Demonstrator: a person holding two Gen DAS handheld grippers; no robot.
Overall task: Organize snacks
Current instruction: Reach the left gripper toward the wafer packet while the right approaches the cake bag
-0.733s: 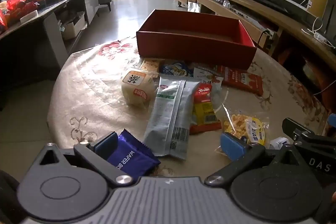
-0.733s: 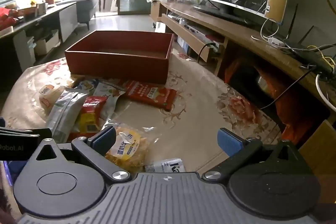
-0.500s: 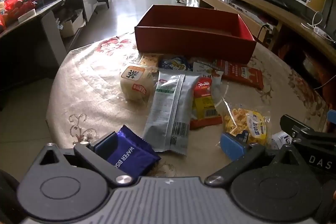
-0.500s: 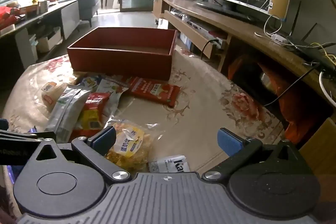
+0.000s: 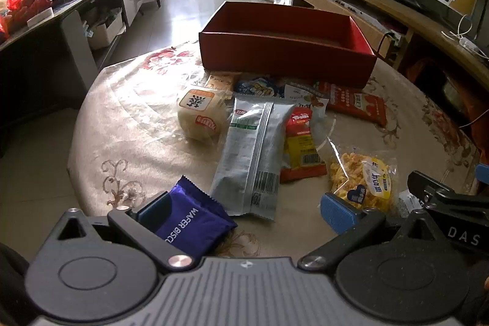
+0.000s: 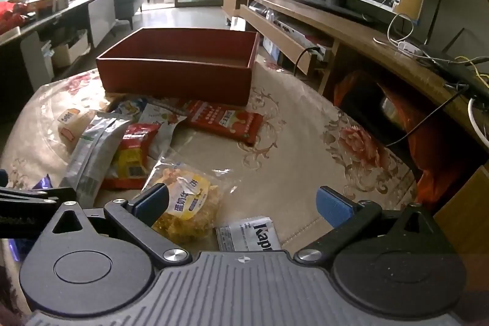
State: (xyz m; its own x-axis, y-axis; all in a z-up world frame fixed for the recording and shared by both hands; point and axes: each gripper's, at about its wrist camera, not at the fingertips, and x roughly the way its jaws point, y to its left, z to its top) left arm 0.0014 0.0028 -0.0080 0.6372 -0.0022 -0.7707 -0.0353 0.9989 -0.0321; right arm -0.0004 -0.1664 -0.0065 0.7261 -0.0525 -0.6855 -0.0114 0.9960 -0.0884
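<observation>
Snacks lie scattered over the near half of the round table [image 5: 128, 124], none yet in the red box [image 5: 287, 57], so by my reading the sorting has barely begun and this is the approach to a first pick.

Nearest, at the table's front edge, the left gripper [image 5: 244, 210] hangs with its jaws spread wide and nothing between them; the purple wafer biscuit packet [image 5: 192, 222] lies right beside its left finger. The right gripper [image 6: 241, 203] is likewise wide open and empty, low over the front edge, with the yellow egg-crisp bag [image 6: 186, 203] against its left finger and a small white sachet [image 6: 247, 234] on the cloth below the gap.

A little farther in lie the long silver pouch [image 5: 253, 155] and, touching its right side, the red and yellow packet [image 5: 301, 142]. To the left of the pouch sits a round bun in clear wrap [image 5: 201, 115]. Beyond these — close under the box's front wall — are a blue packet [image 5: 259, 86], a white pouch partly covered by others, and a flat red packet [image 5: 354, 104] toward the right edge.

The box stands at the table's far edge, and what shows of its inside looks empty.

Next, I judge, either gripper needs to centre on its nearest packet, lower and close on it — thin crinkly wrappers call for a grasp across the bulk, not the seam.
</observation>
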